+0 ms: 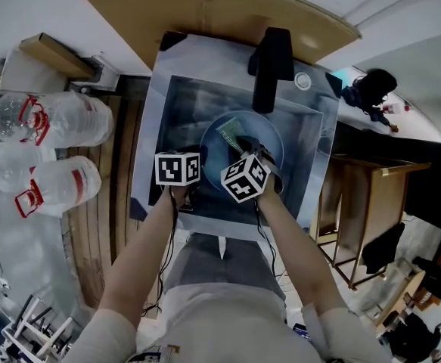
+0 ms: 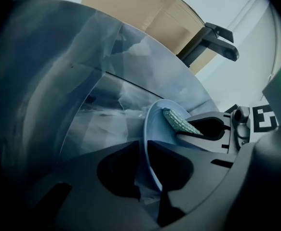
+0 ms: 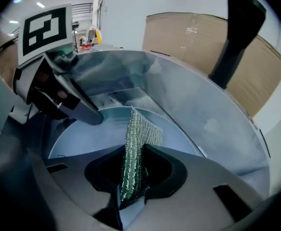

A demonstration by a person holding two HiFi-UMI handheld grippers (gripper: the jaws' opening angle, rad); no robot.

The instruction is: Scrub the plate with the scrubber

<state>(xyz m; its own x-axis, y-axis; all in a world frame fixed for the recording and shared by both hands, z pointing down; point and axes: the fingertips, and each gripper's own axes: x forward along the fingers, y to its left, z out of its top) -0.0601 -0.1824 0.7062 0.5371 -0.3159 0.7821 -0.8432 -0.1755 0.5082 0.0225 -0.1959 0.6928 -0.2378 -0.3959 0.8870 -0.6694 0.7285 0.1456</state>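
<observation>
One plate (image 1: 271,136), one scrubber (image 1: 230,133), one sink (image 1: 181,97), one faucet (image 1: 271,65), two grippers. Three big water jugs (image 1: 57,119) stood outside the sink on the left.

The plate was inside the sink basin, tilted up on edge, with its near-left rim gripped. The basin walls sat close on the left and the far side. The faucet hung over the plate's far rim, so there was little room above it. There was open basin to the right of the plate.

The left gripper (image 1: 200,153) had its jaws closed down narrow on the plate rim, which ran between them in the left gripper view. The right gripper (image 1: 244,147) was clamped on the green scrubber, which stuck out past the jaws and lay against the plate's face near the middle.

Both forearms reached in from the near side. The grippers pointed steeply down into the sink. Their marker cubes sat side by side, nearly touching, the left one level and the right one rolled.
</observation>
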